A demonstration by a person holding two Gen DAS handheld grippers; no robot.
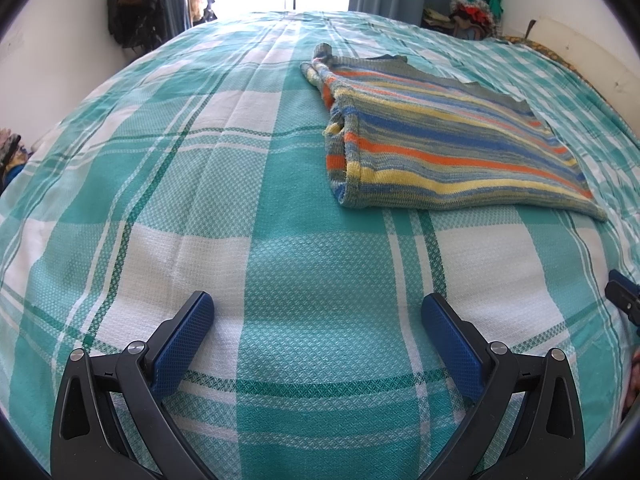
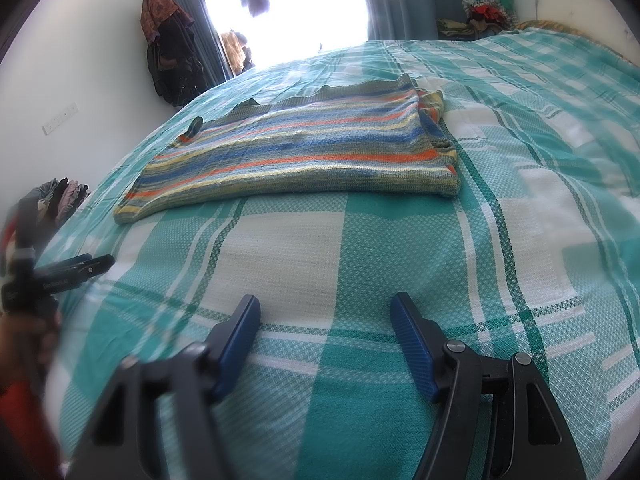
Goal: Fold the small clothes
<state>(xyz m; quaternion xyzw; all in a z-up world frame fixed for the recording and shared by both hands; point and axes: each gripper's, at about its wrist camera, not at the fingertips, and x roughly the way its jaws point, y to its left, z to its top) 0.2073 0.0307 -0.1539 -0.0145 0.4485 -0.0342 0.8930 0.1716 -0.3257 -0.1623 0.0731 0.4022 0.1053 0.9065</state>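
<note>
While striped garment [image 1: 448,136] lies flat on bed, beyond both jaw pairs and well apart from them, no container shows. Teal-white checked bedcover [image 1: 224,208] fills view; bright window [image 2: 304,4] and curtains behind. Left gripper [image 1: 318,308] tilts down over bare cover, jaws apart, nothing between. Right gripper [image 2: 325,310] same, jaws apart, empty.

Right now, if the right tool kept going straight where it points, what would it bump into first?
Probably the checked bedspread: the open right tool points down at bare cloth. The striped knit garment lies farther on, though depth is unclear.
</note>
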